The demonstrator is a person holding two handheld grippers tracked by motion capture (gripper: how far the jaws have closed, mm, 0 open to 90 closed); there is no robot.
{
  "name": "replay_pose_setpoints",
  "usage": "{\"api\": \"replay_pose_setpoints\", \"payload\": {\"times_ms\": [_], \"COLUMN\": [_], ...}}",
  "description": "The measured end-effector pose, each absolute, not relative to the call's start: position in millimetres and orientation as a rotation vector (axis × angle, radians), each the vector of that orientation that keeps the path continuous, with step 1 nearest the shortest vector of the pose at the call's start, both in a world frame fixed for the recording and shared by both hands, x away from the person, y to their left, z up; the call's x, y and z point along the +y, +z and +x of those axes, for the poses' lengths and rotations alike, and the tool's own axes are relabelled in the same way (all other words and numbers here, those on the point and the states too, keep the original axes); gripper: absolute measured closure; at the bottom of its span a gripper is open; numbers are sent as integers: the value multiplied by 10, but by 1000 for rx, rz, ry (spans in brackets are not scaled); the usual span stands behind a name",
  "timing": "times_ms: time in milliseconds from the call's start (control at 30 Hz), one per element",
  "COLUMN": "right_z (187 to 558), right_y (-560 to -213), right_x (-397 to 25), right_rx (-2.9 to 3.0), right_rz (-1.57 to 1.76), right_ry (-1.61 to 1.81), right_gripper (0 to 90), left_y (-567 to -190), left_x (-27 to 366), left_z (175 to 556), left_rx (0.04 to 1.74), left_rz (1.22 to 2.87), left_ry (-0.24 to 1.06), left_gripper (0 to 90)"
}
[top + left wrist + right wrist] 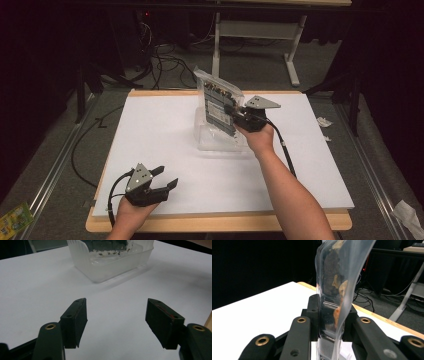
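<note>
Scene: While a clear bag is held upright over a plastic tub on the white table, the left gripper is kept idle near the front edge.
Right gripper: clamped on the bag's side edge, the film pinched flat between the jaws.
Left gripper: jaws spread, empty, well apart from the tub.
Bag: judged soft, light and slippery; the contents are likely brittle, so the bare edge is best gripped.
</note>
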State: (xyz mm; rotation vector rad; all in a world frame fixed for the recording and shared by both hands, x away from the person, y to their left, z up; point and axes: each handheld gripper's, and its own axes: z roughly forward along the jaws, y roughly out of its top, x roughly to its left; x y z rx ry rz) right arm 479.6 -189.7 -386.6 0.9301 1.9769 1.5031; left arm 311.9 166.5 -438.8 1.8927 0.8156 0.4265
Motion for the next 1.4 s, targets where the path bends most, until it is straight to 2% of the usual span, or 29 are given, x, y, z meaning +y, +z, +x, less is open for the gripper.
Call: {"api": "replay_pose_setpoints", "payload": {"times_ms": [467, 833, 967, 1400], "right_z": [4673, 4615, 4638, 4707], "right_y": [-4112, -4109, -4082, -4075], "right_x": [-2040, -1984, -1992, -2074], "right_rx": [1959, 1955, 1979, 1961], "right_rz": [961, 930, 962, 1044], "right_ry": [1535, 1509, 1476, 1503], "right_gripper": [758, 750, 715, 503], "left_y": [-4400, -4398, -4398, -4400], "left_x": [1641, 1645, 1657, 1661], "left_z": [3131, 3135, 3136, 3141], "left_rx": [820, 826, 830, 832], "left_rz": [1890, 1883, 1875, 1876], "left_ry": [411, 400, 401, 395], "left_gripper": [343, 345, 344, 345]}}
